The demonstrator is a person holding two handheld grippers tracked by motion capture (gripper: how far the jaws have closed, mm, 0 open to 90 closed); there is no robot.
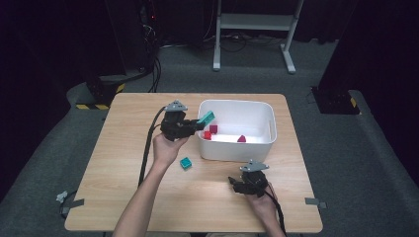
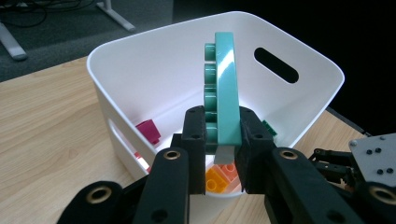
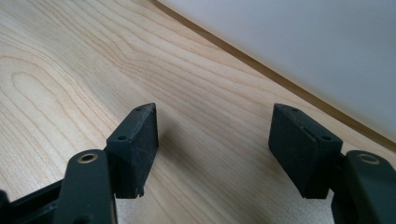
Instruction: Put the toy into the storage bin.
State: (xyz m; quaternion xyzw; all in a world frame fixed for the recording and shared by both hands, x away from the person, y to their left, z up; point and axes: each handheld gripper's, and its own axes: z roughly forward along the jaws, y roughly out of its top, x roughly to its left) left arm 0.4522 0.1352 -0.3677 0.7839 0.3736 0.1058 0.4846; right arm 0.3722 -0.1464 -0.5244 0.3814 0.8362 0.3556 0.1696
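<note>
**Left claw gripping teal brick at bin rim**

Left claw [image 2: 223,140] is clamping a flat teal brick [image 2: 223,88] on its lower end; the brick is standing on edge between the pads, studs facing sideways. In the high view the left claw [image 1: 196,124] is holding the brick [image 1: 207,117] right at the left wall of the white bin [image 1: 269,129], partly over the rim. Inside the bin, red bricks [image 1: 213,130] are lying on the floor, with orange pieces [image 2: 219,176] showing below the claw. A small teal block [image 1: 186,163] is sitting on the desk [image 1: 123,148] just beside the bin's front left corner. Right claw [image 3: 212,144] is standing open with nothing between its pads, low over bare wood near the bin's front wall [image 3: 303,46].
</note>
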